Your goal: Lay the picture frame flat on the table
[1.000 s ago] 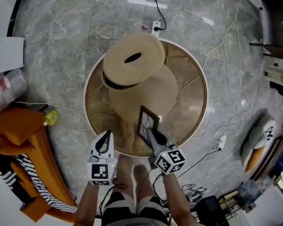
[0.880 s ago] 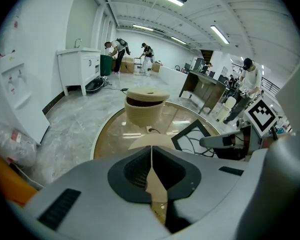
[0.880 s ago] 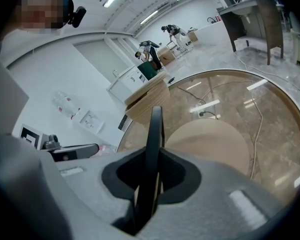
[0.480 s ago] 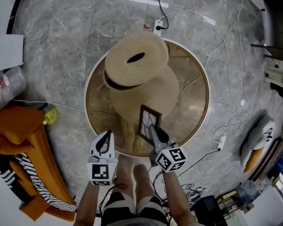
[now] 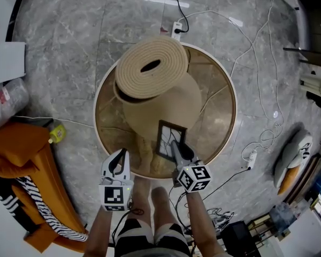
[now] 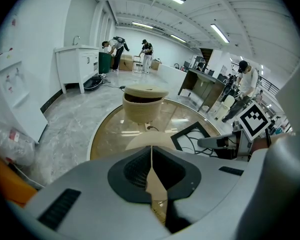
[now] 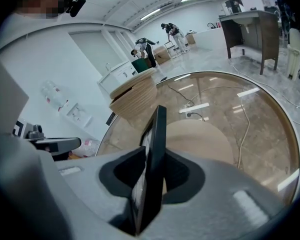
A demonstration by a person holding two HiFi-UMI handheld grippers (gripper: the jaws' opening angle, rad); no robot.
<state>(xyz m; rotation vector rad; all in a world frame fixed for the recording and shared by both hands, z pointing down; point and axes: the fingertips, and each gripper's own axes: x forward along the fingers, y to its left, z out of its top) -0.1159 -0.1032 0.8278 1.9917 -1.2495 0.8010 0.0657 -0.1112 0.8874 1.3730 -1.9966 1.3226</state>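
**Frame loose between the jaws of the right tool**

The round glass bench (image 5: 99,111) carries a tall woven stand (image 5: 152,68). Near the front edge of the bench, the black picture frame (image 5: 169,140) is tilted and not yet flat. It stands between the jaws of the right tool (image 5: 177,146). These jaws have just been opening, and small gaps show on both sides of the frame. The left tool (image 5: 119,159) hovers beside it with its jaws together and empty.

1. The picture frame (image 5: 168,139) is thin, rectangular and black-edged, with a pale picture of dark branching lines.
2. It sits low centre in the head view, tilted over the round bench (image 5: 219,106), not flat.
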